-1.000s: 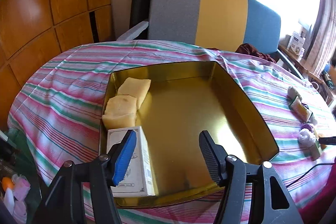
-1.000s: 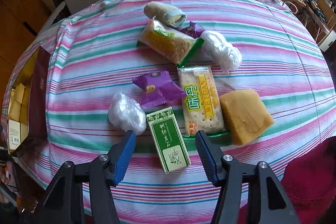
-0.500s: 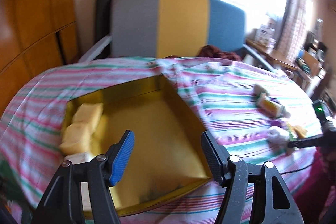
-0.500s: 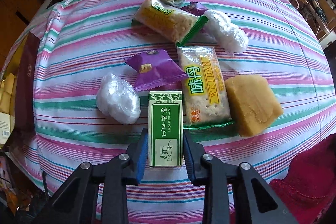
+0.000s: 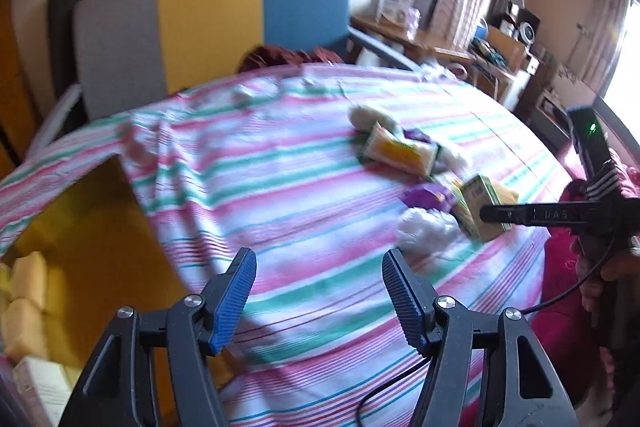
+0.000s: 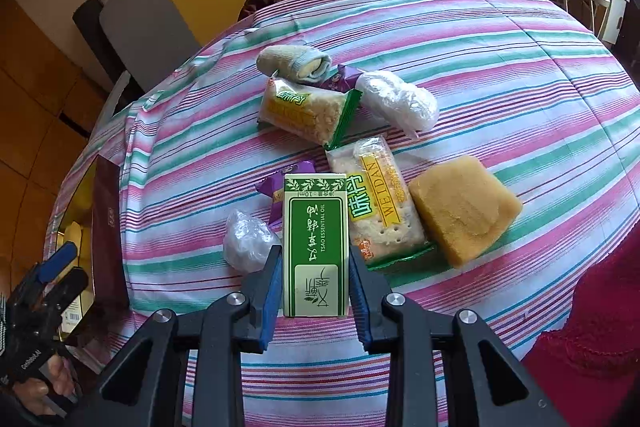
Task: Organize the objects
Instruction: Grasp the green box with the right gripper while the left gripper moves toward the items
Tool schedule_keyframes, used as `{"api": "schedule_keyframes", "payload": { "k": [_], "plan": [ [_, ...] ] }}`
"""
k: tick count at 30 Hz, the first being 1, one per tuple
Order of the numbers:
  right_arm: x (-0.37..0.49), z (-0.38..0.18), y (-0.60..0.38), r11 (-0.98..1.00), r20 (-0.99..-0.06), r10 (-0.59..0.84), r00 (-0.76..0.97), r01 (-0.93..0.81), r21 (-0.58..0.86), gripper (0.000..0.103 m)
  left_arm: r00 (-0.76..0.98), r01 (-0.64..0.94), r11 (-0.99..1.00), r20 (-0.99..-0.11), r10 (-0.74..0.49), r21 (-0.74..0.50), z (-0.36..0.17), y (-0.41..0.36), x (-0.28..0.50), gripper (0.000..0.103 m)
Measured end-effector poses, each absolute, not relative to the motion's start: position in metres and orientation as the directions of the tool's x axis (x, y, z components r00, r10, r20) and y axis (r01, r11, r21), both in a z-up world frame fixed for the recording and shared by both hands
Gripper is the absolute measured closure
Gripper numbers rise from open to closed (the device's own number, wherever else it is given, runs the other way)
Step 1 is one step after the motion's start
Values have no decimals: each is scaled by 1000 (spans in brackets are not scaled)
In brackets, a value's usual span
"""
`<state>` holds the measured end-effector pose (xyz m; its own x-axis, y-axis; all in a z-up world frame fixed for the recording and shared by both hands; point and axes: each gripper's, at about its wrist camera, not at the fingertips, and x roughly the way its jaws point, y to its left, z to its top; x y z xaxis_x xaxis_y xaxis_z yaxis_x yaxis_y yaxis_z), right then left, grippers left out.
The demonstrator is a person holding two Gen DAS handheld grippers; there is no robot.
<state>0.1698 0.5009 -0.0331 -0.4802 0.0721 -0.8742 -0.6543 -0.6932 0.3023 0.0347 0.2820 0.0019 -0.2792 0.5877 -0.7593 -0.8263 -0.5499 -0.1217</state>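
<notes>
My right gripper (image 6: 316, 279) is shut on a green and white essential-oil box (image 6: 315, 243) and holds it a little above the striped tablecloth; the box also shows in the left wrist view (image 5: 478, 205). Around it lie a cracker packet (image 6: 378, 207), a yellow sponge (image 6: 464, 205), a purple candy (image 6: 280, 187), two clear wrapped bundles (image 6: 248, 241) (image 6: 400, 103), a rice-cake packet (image 6: 304, 111) and a rolled sock (image 6: 294, 63). My left gripper (image 5: 316, 285) is open and empty, above the cloth right of the gold tin (image 5: 96, 227), which holds yellow sponges (image 5: 24, 299).
A grey, yellow and blue chair (image 5: 208, 15) stands behind the table. A cluttered desk (image 5: 492, 59) is at the back right. A red cloth (image 6: 600, 327) lies at the near right table edge. The tin's dark lid (image 6: 106, 227) leans at its rim.
My right gripper closed on the green box and lifted it slightly. My left gripper swung right, away from the tin toward the pile, still open.
</notes>
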Motion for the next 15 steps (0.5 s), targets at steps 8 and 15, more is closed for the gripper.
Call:
{"api": "schedule_keyframes", "payload": {
  "k": [8, 15],
  "plan": [
    [177, -34, 508, -671, -877, 77, -475, -675, 306, 73, -215, -860, -496, -798, 563, -118, -20, 319, 49, 37],
    [182, -30, 509, -661, -853, 77, -516, -667, 344, 73, -168, -870, -474, -822, 545, -137, -36, 346, 54, 37]
  ]
}}
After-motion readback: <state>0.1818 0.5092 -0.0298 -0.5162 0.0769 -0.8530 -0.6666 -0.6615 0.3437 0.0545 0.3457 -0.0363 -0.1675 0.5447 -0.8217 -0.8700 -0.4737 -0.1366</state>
